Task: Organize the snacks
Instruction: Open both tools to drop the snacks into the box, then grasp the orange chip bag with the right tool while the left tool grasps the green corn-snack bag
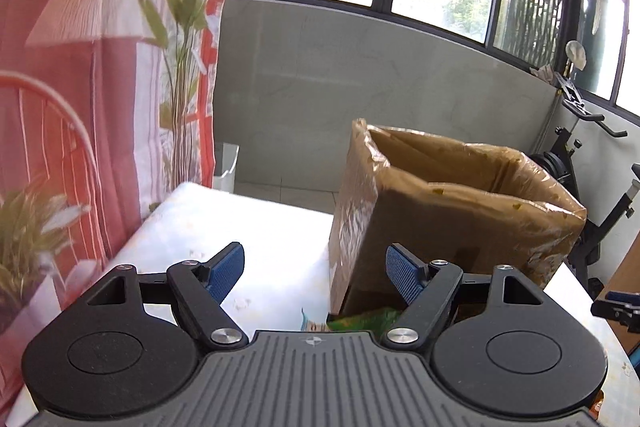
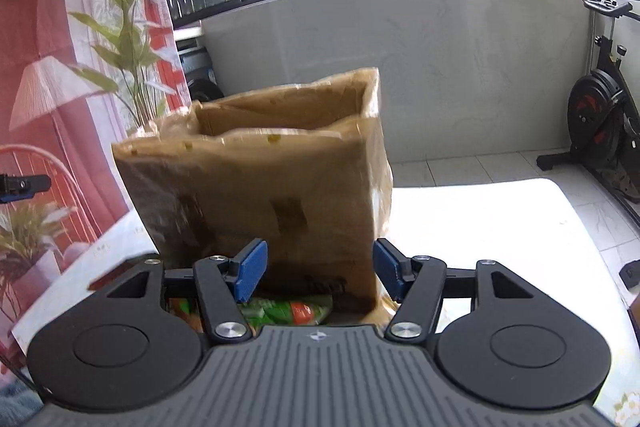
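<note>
An open brown cardboard box (image 1: pixel 448 223) wrapped in tape stands upright on the white table (image 1: pixel 256 227); it also shows in the right wrist view (image 2: pixel 264 187). Green snack packets (image 1: pixel 360 321) lie at its near base, and in the right wrist view green and orange packets (image 2: pixel 288 309) lie there, partly hidden by the gripper. My left gripper (image 1: pixel 316 273) is open and empty, just left of the box's front corner. My right gripper (image 2: pixel 318 271) is open and empty, its fingers in front of the box's near wall. What is inside the box is hidden.
A red patterned curtain (image 1: pixel 80 87) hangs along the left. An exercise bike (image 2: pixel 600 123) stands on the tiled floor at the right, beyond the table edge. Windows and a grey low wall (image 1: pixel 360 87) lie behind. The other gripper's tip (image 1: pixel 616 307) shows at the right edge.
</note>
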